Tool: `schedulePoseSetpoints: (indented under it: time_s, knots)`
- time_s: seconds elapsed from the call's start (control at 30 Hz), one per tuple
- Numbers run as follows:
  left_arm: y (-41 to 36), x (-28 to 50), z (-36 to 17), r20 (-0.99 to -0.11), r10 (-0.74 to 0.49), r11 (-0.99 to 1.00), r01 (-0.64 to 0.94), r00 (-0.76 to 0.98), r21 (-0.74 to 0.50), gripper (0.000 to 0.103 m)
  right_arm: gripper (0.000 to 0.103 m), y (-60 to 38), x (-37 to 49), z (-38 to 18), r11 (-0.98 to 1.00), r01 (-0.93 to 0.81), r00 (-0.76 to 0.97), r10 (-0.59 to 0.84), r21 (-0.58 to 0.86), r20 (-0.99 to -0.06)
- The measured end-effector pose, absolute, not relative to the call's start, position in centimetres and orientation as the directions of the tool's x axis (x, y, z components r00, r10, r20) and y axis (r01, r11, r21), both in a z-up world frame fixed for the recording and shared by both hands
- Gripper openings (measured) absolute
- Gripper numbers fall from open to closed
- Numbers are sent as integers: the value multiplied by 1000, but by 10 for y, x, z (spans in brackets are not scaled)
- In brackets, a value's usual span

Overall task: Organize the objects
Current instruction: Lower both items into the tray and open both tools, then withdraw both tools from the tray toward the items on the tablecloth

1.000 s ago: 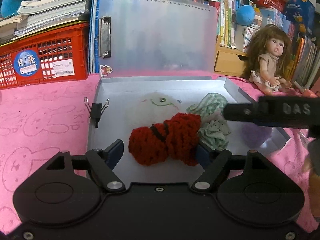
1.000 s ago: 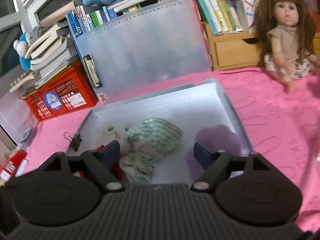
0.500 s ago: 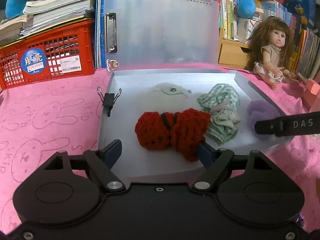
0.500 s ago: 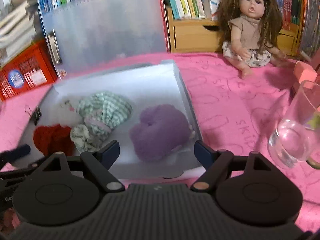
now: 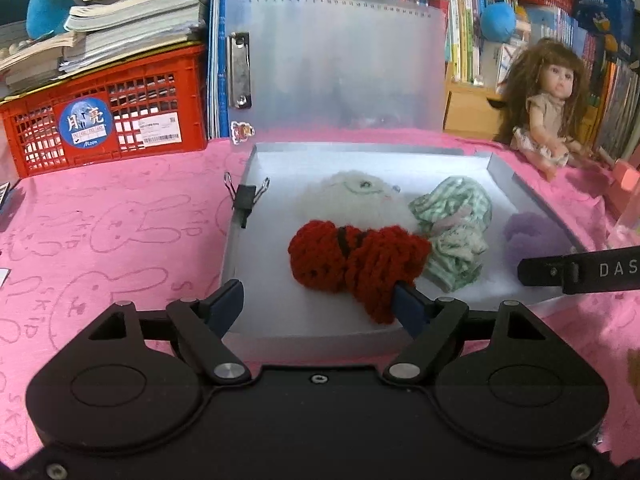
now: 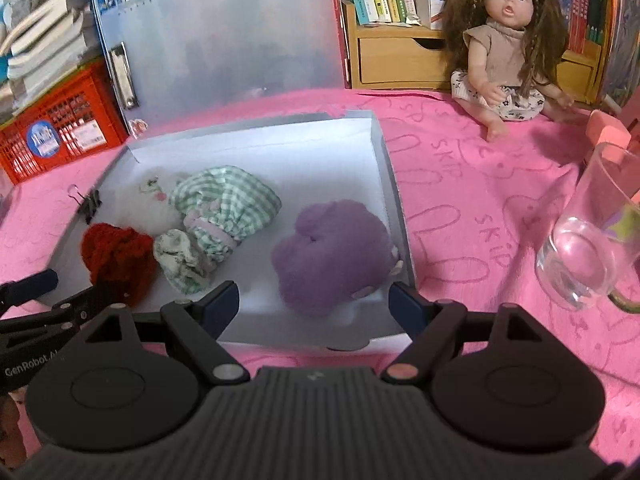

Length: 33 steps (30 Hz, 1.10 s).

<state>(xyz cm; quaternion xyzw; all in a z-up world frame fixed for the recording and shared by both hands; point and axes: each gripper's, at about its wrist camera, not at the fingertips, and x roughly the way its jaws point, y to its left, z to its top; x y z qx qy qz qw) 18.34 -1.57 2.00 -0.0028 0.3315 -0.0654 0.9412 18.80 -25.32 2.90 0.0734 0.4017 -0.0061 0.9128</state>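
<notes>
Left claw (image 5: 318, 304): spread wide, nothing pinched; it is held low at the near edge of the tray, with the red crocheted piece (image 5: 356, 262) just beyond and overlapping its right fingertip in this view, contact not clear.
Right claw (image 6: 314, 304): spread wide, nothing pinched; it is held at the tray's near right corner, just in front of the purple plush (image 6: 332, 254).
Tray (image 5: 524, 184): a shallow grey box laid on the pink tabletop (image 5: 120, 232), its translucent lid (image 5: 336, 60) stood upright behind it.
Tray contents: the red crocheted piece at the near left, a white fluffy toy (image 5: 352, 200) behind it, a green checked cloth bundle (image 6: 220, 208) in the middle, the purple plush at the right wall.
Binder clip (image 5: 245, 198): clamped on the tray's left rim.
Doll (image 6: 504, 44): seated on the tabletop, well apart from the tray, to its far right.
Glass mug (image 6: 588, 240): stood on the tabletop, right of the tray.
Red crate (image 5: 104, 120): at the far left, with books stacked on top.
</notes>
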Motion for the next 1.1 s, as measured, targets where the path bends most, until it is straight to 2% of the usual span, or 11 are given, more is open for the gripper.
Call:
schedulePoseSetpoints:
  time_s: [0.1,0.37,0.8,0.97,1.1]
  knots:
    - [-13,177,30,-608,-145,989,132,781,-66,80,88,-255,180,36,982,62,695,86,178,-714]
    - [-8,140,53,-573,-186,982,175,799,-74,83,89,-248,146,62,985,-14,765,123,175,-632]
    - [21,56,45,-551,-200,980,167,810,-109,83,89,-225,73,56,988,-128,824,155,88,-544]
    - [23,26,31,-560,-197,980,177,805,-92,77,89,-222,54,44,987,-146,828,162,73,-537]
    - [19,9,20,-568,-215,976,200,794,-89,68,89,-219,42,37,984,-171,831,173,54,-529]
